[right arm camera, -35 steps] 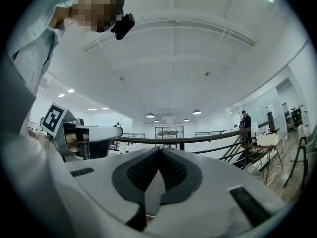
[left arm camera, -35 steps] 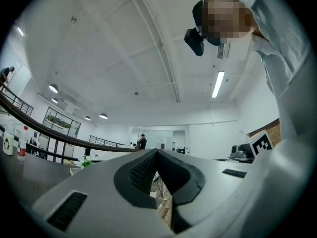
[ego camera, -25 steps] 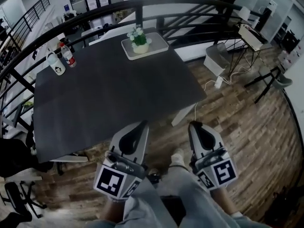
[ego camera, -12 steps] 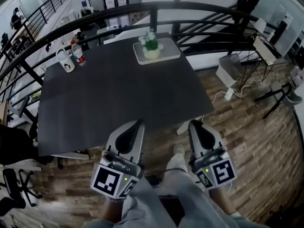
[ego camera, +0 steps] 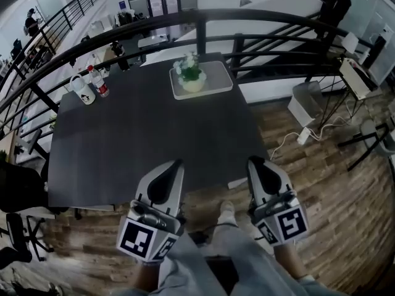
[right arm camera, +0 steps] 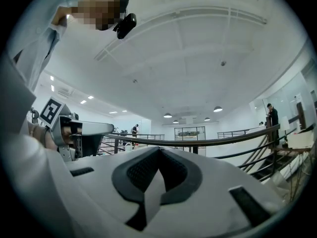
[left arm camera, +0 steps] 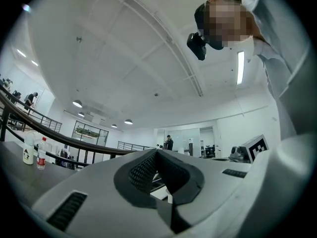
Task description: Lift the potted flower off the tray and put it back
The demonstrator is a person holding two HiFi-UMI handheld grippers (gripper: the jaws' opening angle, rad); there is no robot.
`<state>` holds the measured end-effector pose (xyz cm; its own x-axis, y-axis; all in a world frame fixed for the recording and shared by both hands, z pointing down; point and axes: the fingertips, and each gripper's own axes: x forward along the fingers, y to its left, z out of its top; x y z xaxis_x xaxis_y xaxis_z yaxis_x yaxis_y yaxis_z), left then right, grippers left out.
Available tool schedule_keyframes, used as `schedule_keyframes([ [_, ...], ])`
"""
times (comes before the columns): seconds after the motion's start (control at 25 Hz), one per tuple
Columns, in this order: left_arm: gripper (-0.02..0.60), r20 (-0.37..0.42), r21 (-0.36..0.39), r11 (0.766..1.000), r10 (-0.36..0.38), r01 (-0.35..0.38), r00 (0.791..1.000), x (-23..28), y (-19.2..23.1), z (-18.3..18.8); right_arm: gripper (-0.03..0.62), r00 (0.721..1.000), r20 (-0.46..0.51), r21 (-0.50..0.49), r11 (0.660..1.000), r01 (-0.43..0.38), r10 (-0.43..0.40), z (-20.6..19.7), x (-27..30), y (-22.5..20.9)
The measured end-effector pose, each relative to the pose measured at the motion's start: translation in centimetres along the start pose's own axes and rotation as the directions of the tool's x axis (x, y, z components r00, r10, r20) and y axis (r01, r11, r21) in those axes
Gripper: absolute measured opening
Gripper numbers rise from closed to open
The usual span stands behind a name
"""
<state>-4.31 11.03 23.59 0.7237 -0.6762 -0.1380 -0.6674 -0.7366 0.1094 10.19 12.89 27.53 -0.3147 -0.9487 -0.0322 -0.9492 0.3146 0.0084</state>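
Note:
A small potted flower (ego camera: 189,73), white blooms in a pale pot, stands on a light tray (ego camera: 216,82) at the far edge of a dark table (ego camera: 148,140). My left gripper (ego camera: 174,163) and right gripper (ego camera: 252,161) hang side by side near the table's near edge, well short of the pot. Both are shut with nothing between their jaws. In the left gripper view and the right gripper view the closed jaws point about level at the ceiling and railing; the pot is not seen there.
A mug (ego camera: 81,89) and a bottle (ego camera: 99,81) stand at the table's far left corner. A black curved railing (ego camera: 259,18) runs behind the table. A black chair (ego camera: 15,202) sits at the left. Wooden floor (ego camera: 321,184) with cables lies to the right.
The table and tray have come nearer and lower in the head view as both grippers moved forward toward the table's near edge. Both stayed shut.

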Motion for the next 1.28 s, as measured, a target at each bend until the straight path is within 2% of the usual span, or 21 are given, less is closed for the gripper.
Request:
schedule_keyframes([
  [0.28, -0.002, -0.005, 0.055, 0.996, 0.070, -0.070, 0.998, 5.2, -0.4, 0.1, 0.003, 0.998, 0.006, -0.016, 0.998, -0.066, 0.066, 0.7, 3.0, -5.7],
  [0.6, -0.002, 0.002, 0.074, 0.987, 0.140, -0.140, 0.990, 10.1, -0.9, -0.8, 0.003, 0.989, 0.020, -0.019, 0.989, -0.145, 0.145, 0.6, 5.9, -10.7],
  [0.96, -0.002, -0.017, 0.087, 0.973, 0.217, -0.214, 0.976, 13.8, -1.2, -2.1, 0.003, 0.974, -0.029, -0.082, 0.970, -0.228, 0.227, -1.0, 8.9, -14.2],
  [1.28, -0.002, -0.033, 0.098, 0.964, 0.250, -0.246, 0.968, 14.9, -0.7, -2.9, 0.003, 0.969, -0.032, -0.062, 0.967, -0.248, 0.247, -1.8, 10.6, -15.2],
])
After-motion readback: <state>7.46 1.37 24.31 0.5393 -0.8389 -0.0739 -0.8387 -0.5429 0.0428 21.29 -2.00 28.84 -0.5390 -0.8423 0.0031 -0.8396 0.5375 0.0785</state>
